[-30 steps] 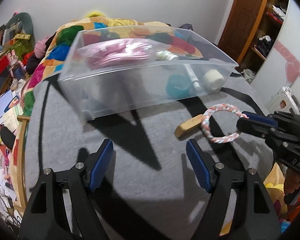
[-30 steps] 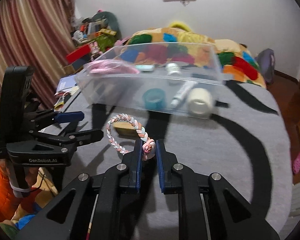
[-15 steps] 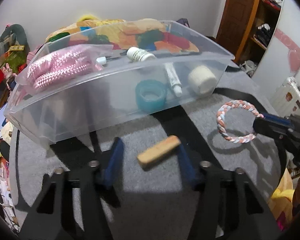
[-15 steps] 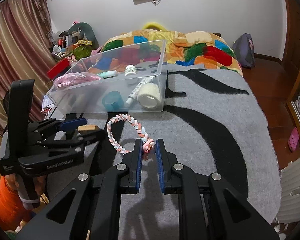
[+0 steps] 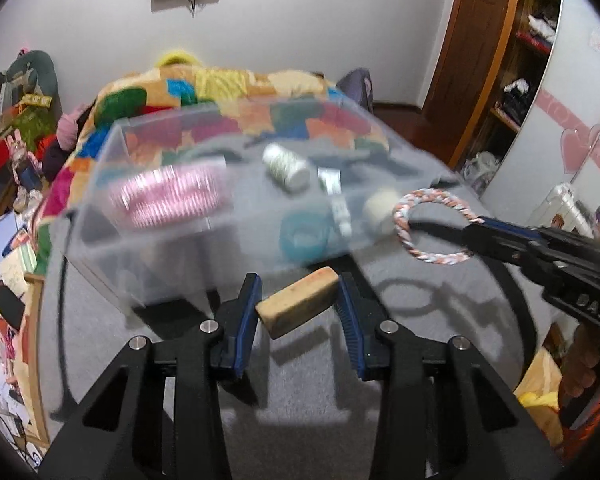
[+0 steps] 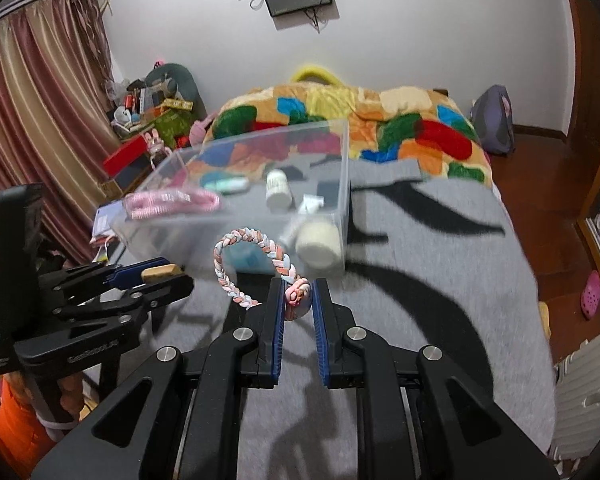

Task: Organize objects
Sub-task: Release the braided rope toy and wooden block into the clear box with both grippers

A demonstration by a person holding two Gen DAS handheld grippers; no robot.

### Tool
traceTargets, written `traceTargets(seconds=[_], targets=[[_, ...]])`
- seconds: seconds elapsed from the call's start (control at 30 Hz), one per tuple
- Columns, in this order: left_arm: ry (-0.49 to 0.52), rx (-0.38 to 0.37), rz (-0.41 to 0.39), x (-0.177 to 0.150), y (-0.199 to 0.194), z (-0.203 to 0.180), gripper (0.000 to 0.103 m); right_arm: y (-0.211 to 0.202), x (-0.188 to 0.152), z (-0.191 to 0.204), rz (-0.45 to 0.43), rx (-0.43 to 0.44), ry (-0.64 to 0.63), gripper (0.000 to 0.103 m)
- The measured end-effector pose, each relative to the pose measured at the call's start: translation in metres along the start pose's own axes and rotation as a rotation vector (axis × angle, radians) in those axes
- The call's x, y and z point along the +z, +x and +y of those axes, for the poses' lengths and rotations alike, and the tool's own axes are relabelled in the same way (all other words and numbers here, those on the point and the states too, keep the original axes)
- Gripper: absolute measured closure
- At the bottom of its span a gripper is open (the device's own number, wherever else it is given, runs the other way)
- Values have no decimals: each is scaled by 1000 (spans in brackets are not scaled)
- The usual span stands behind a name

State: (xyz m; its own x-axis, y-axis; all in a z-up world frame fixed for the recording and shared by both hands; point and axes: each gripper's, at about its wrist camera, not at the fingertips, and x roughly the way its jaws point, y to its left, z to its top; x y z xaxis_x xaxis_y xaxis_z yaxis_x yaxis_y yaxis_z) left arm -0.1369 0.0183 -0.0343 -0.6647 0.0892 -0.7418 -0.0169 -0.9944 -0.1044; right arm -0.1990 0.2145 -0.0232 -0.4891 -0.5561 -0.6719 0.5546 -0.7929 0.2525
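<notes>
My left gripper (image 5: 298, 300) is shut on a tan wooden block (image 5: 298, 306) and holds it above the grey blanket, just in front of the clear plastic bin (image 5: 112, 216). The block also shows in the right wrist view (image 6: 162, 272). My right gripper (image 6: 296, 300) is shut on the knot of a braided pink-and-white rope ring (image 6: 256, 268), raised near the bin's near right corner (image 6: 342, 208); the ring also shows in the left wrist view (image 5: 432, 226). The bin holds a pink knit item (image 5: 168, 196), a white bottle (image 5: 286, 166), a teal tape roll (image 5: 304, 236), a tube and a white roll.
The bin stands on a grey blanket with black bands (image 6: 420, 280) covering the bed. A patchwork quilt (image 6: 380, 124) lies behind it. Cluttered shelves and a curtain (image 6: 32, 120) are at the left; a wooden door and wardrobe (image 5: 500, 60) at the right.
My left gripper closed on the wooden block and lifted it off the blanket. My right gripper carried the rope ring up and toward the bin.
</notes>
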Motion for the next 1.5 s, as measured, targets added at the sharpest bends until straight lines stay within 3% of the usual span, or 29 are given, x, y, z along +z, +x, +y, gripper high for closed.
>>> traceTargets(seconds=[0.23,0.43,0.7,1.03,1.13,1.27,1.37,1.5], targets=[[-8,-12,-72,42,-16,9,65,6,37,11,-58,-28,-14,91],[-13,-13,-55,64,1,9,65,35,61,15,-38,-41,-12,91],[26,2,-23,65,20,3,62,69,58,18,62,-19,-25,89],[34,-14,-106,57,-20,5,61,31,53,28,-14,-36,-82,82],[15,-21,-125,48,-32,11,52,19,50,32,-38,-30,-84,71],[1,-8,-132,30,-42,21,49,3,40,39,-85,-39,-97,54],[-14,0,-127,17,-45,25,41,-3,32,44,-103,-40,-101,43],[-11,25,-130,1,-48,27,34,-9,21,51,-135,-52,-121,33]])
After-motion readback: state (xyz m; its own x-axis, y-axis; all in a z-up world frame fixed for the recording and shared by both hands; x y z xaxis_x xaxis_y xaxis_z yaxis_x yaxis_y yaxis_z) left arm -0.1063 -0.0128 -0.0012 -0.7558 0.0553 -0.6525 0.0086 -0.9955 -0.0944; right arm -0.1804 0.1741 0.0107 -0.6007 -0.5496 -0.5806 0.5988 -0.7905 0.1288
